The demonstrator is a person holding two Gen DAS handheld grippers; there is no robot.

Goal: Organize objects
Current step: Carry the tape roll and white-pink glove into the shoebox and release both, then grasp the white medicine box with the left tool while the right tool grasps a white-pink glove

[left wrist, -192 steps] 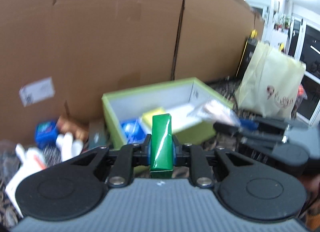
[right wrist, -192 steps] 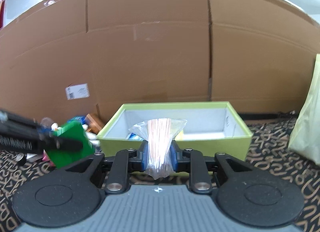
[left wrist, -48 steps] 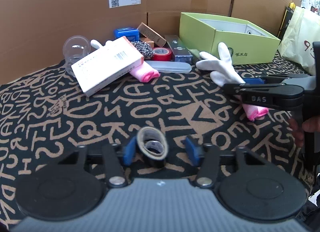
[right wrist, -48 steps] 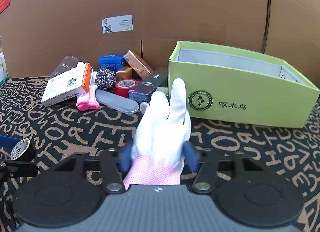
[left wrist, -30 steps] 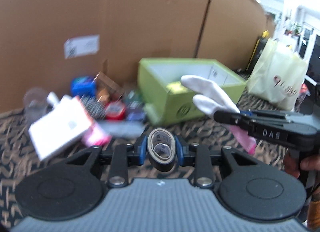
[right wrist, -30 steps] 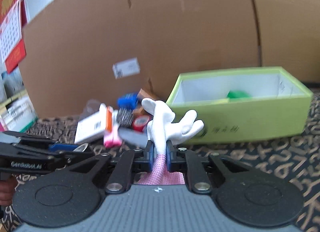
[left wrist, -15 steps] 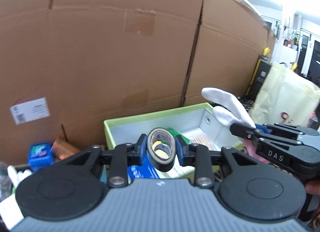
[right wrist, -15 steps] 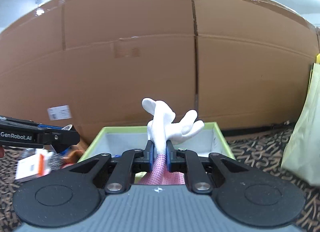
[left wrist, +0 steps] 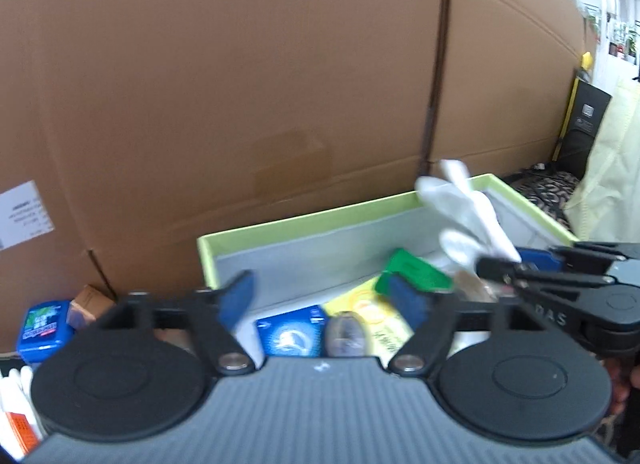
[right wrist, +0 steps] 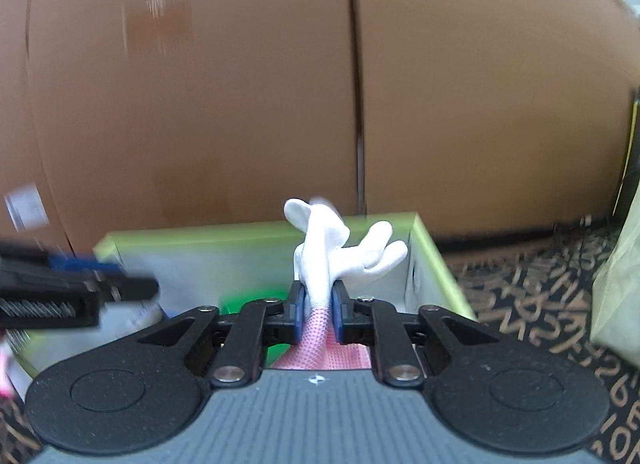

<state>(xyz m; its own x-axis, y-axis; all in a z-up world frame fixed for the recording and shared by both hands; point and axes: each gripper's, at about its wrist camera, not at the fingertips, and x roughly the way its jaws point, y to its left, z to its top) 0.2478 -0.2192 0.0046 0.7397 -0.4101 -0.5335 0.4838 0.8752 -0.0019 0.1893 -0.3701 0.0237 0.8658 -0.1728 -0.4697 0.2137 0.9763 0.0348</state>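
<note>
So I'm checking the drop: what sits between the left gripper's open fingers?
In the left wrist view, the tape roll shows low in the gap between the left gripper's fingers, blurred, untouched by either, inside the green box.

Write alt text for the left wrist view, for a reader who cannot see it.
The left gripper, its jaws just opened wide, hangs over an open green box with a blurred roll of tape below it. From the right, the right gripper brings a white glove over the box.
</note>
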